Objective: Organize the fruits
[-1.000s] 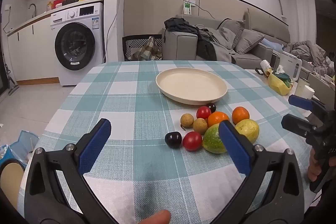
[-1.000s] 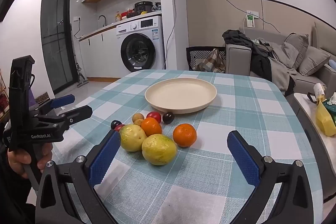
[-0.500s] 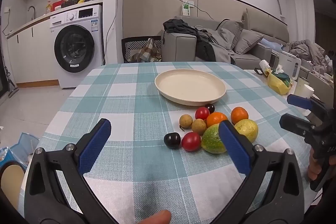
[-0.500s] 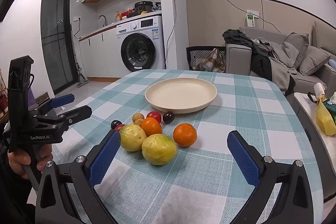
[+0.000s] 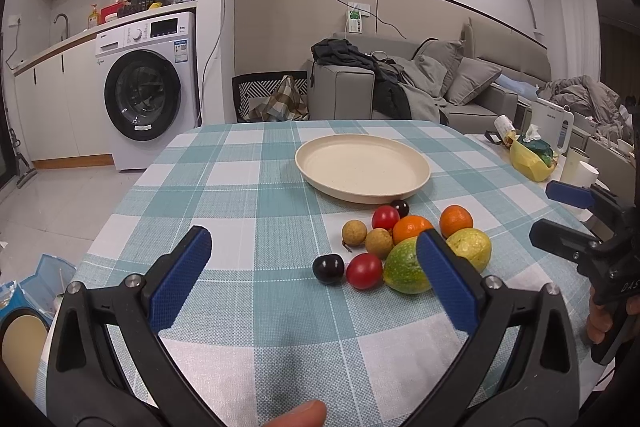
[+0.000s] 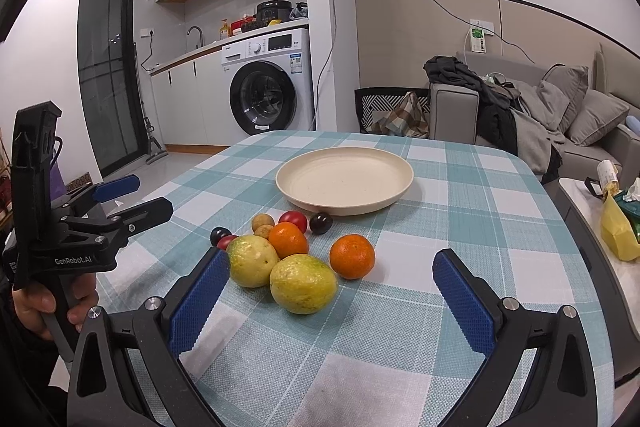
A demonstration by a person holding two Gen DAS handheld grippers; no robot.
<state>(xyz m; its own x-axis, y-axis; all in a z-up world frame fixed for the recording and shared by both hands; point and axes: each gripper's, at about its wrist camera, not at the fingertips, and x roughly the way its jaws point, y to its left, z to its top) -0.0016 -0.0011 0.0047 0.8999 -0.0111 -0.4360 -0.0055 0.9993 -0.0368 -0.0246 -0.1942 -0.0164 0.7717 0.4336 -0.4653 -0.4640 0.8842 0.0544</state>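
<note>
An empty cream plate (image 5: 362,167) (image 6: 344,179) sits mid-table on the checked cloth. Just in front of it lies a cluster of fruit: two oranges (image 6: 352,255) (image 6: 288,239), two large yellow-green fruits (image 6: 303,289) (image 6: 252,261), two red tomatoes (image 5: 364,271) (image 5: 385,217), two dark plums (image 5: 328,268) (image 5: 400,206) and two brown longans (image 5: 354,231). My left gripper (image 5: 312,235) hovers open, short of the cluster on its left side. My right gripper (image 6: 331,259) is open too, on the cluster's right and level with the nearest fruit. Neither holds anything.
The table (image 5: 224,211) carries a teal-and-white checked cloth. A side table at the right holds a yellow bag (image 6: 618,235) and cups (image 5: 580,171). Behind are a washing machine (image 5: 142,95), a grey sofa (image 5: 440,87) and a chair (image 6: 394,111). A hand (image 6: 36,303) grips the left tool.
Almost nothing: the left wrist view has drifted very slightly. The fruit, the plate and both open grippers stand as before.
</note>
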